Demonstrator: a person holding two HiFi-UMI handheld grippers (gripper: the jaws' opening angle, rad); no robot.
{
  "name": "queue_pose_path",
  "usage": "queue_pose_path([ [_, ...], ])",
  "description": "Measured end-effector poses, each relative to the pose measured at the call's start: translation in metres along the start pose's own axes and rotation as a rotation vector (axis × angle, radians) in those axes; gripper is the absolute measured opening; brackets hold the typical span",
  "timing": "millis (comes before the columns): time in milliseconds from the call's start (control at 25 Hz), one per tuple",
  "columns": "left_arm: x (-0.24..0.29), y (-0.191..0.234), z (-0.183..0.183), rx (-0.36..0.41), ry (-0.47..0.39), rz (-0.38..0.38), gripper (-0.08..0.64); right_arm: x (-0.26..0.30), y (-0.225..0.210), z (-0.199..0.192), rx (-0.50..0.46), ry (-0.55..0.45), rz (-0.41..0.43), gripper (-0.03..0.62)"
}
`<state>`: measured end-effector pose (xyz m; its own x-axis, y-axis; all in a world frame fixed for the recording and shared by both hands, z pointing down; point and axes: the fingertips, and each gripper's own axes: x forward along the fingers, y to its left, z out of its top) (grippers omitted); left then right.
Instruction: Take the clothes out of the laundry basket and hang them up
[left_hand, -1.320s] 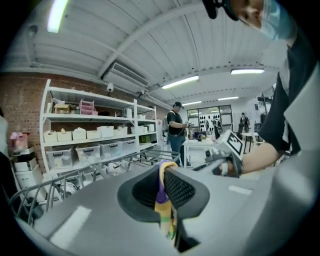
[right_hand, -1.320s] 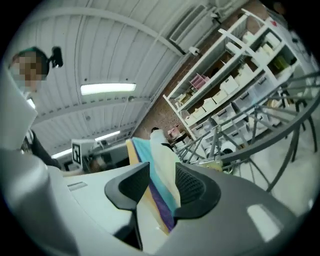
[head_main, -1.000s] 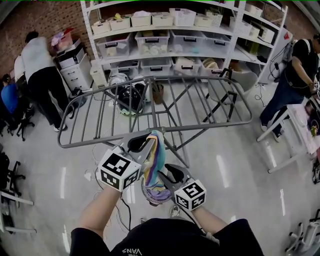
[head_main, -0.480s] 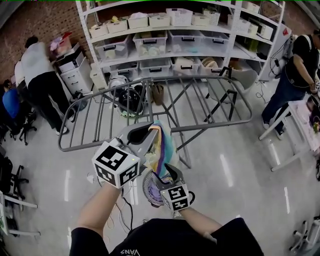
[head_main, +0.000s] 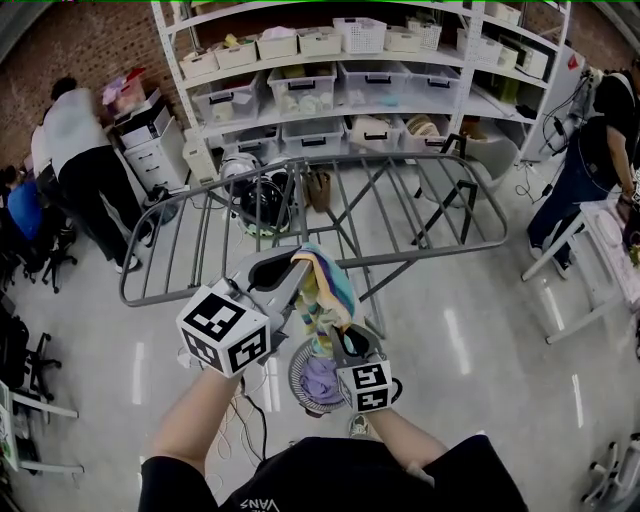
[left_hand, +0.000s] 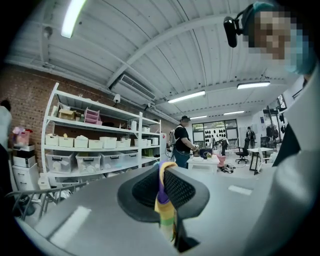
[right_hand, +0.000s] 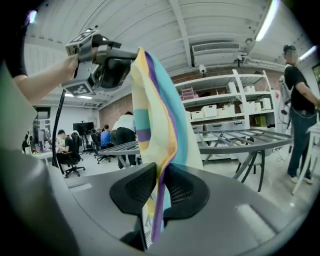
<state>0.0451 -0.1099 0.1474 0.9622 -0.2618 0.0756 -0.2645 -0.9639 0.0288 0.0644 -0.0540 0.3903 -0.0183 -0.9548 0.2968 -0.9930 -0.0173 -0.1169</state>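
Pinching striped cloth (head_main: 326, 288) tight by its top edge in left gripper (head_main: 300, 270) just before drying rack (head_main: 400, 157), closing right gripper (head_main: 335, 336) jaws on cloth's lower part, laundry basket (head_main: 296, 372) below rack's near rail showing only partly, cloth's bottom end hiding behind right gripper.

Lab workspace: brick wall (head_main: 70, 40), bin-filled shelving (head_main: 340, 109), office chairs (right_hand: 74, 150).

Soft cloth garment (head_main: 325, 290), glossy floor (head_main: 480, 335)

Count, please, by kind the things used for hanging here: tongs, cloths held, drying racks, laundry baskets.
tongs: 2, left tongs shut on the striped cloth, right tongs closing, that cloth between the jaws
striped cloth: 1
drying rack: 1
laundry basket: 1
total: 5
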Motion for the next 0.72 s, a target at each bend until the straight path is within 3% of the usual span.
queue_pose_path([
  [360,-0.029,0.055,-0.03,-0.038,0.026,0.161,0.009,-0.022,-0.022,0.029,0.052,-0.005,0.12,0.041],
  [520,-0.049,0.075,-0.032,-0.042,0.008,0.235,0.009,-0.031,-0.032,0.064,-0.006,-0.014,0.19,0.038],
  [720,-0.08,0.091,-0.012,-0.025,-0.037,0.322,0.009,-0.034,-0.038,0.134,-0.115,-0.057,0.284,0.037],
])
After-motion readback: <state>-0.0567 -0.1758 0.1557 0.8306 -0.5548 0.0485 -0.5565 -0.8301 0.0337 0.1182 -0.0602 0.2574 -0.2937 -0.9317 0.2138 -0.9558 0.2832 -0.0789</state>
